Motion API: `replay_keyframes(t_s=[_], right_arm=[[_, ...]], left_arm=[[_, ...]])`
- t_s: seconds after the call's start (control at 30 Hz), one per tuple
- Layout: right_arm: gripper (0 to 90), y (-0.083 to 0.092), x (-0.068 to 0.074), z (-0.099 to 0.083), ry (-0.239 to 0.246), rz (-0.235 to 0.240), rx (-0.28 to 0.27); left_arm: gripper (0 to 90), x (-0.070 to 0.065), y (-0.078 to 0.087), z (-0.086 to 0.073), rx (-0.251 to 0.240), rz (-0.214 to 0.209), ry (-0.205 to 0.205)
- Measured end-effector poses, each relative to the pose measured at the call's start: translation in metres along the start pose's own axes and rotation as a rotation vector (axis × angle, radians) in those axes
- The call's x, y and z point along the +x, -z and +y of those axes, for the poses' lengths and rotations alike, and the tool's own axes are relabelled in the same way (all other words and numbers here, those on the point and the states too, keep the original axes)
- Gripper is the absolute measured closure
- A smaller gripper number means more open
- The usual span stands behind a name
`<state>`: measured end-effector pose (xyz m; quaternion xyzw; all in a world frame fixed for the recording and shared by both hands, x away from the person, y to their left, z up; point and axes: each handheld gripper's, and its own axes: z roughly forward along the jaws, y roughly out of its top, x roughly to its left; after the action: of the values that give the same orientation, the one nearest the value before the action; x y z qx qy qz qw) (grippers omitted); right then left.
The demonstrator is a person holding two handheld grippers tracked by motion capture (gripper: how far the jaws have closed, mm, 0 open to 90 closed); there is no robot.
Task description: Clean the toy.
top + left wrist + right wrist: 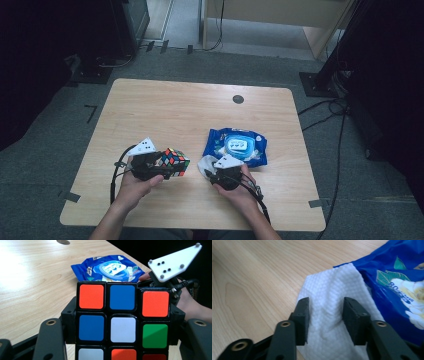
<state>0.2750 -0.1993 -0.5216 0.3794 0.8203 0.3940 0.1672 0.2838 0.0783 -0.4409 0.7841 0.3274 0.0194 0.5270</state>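
Cube [122,320] sits clamped in left tool [150,165]; right tool [325,317] straddles white wipe [332,297], jaws half-open.

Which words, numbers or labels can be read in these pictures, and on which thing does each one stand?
"80": on the blue wipes pack, beside a white flower picture; the small print after it is too blurred to read.
Lid label on the wipes pack, seen from the left tool's camera: only a drawing and blurred small print, not readable.
Rubik's cube: plain coloured squares, no text.
White wipe: no text.
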Motion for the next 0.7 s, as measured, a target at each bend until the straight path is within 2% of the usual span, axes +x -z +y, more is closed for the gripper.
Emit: replay_keyframes(t_s=[0.1,0.17,0.2,0.27,0.3,0.33,0.4,0.47,0.6,0.7], right_arm=[[66.1,0.000,-0.003,0.000,-0.026,-0.003,-0.006],[76.5,0.001,-0.004,-0.001,-0.037,-0.026,-0.002],[76.5,0.001,-0.004,-0.001,-0.037,-0.026,-0.002],[83.3,0.002,-0.004,-0.001,-0.044,-0.040,-0.007],[84.7,0.002,-0.005,-0.001,-0.054,-0.034,-0.008],[85.7,0.004,-0.007,0.000,-0.092,-0.014,-0.002],[85.9,0.008,-0.007,0.002,-0.113,0.006,-0.021],[85.9,0.020,-0.005,0.010,-0.128,0.035,-0.076],[85.9,0.052,0.007,0.034,-0.139,0.087,-0.231],[85.8,0.073,0.019,0.048,-0.134,0.169,-0.332]], left_arm=[[34.1,-0.002,-0.001,-0.001,-0.003,-0.002,-0.016],[34.1,-0.004,-0.002,-0.001,-0.008,-0.005,-0.026],[34.1,-0.004,-0.002,-0.001,-0.008,-0.005,-0.026],[34.1,-0.005,-0.002,-0.001,-0.015,-0.002,-0.040],[34.1,-0.006,-0.002,-0.002,-0.018,-0.002,-0.049],[34.1,-0.007,-0.003,-0.003,-0.023,0.003,-0.063],[34.1,-0.007,-0.004,-0.005,-0.030,0.021,-0.088],[34.1,-0.009,-0.007,-0.007,-0.027,0.040,-0.107],[34.1,-0.013,-0.012,-0.011,-0.030,0.057,-0.157],[34.1,-0.021,-0.016,-0.013,-0.033,0.067,-0.212]])
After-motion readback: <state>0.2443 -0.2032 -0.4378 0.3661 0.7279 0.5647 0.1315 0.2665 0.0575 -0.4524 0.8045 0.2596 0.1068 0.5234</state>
